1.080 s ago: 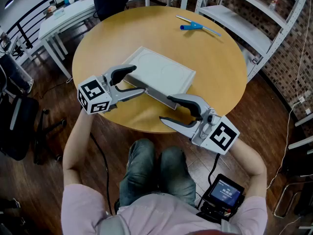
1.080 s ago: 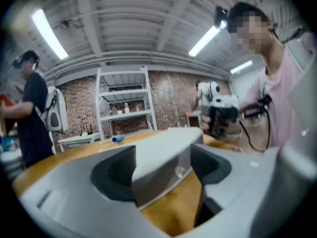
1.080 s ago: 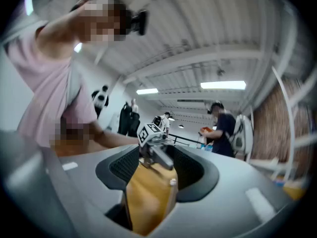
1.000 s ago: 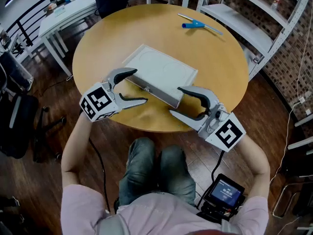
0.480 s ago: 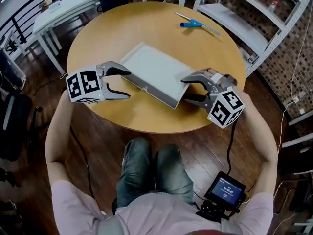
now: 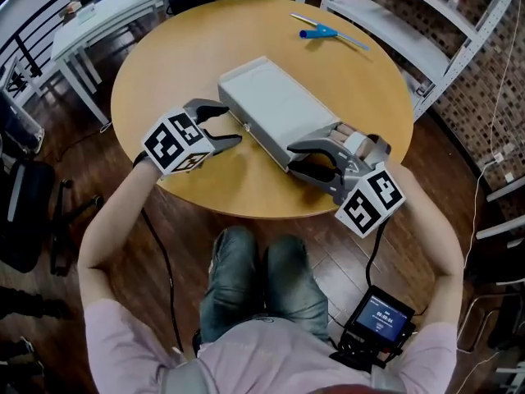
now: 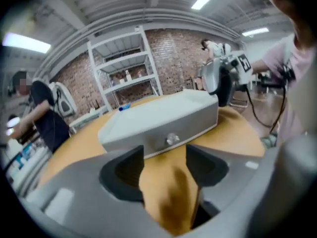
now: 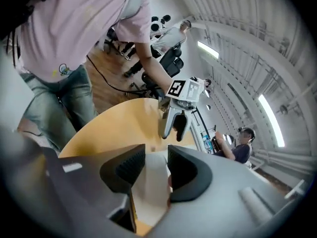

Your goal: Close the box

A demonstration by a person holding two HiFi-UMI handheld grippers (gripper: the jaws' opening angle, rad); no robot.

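Note:
A flat grey-white box [image 6: 279, 105] lies with its lid down on the round wooden table [image 6: 189, 48]. My right gripper [image 6: 290, 159] is at the box's near right end. In the right gripper view its jaws [image 8: 151, 165] are closing, and the pale box end [image 8: 151, 187] fills the gap between the pads. My left gripper [image 6: 232, 125] points at the box's long left side. Its jaws [image 7: 165, 157] are closing, still open, with only bare table between them. The box's front wall [image 7: 158, 115] and its small metal catch [image 7: 172, 139] sit just past the tips.
A blue-handled tool [image 6: 324, 33] lies at the table's far side. Metal shelving [image 6: 394, 23] stands to the right, white tables [image 6: 98, 19] at the upper left, and a dark chair [image 6: 25, 212] on the left. A small screen device [image 6: 379, 318] hangs by the person's right hip.
The box has turned a little on the table. The right gripper went from wide open beside the box's right end to closing on it. The left gripper moved in to the box's long side, its jaws narrower.

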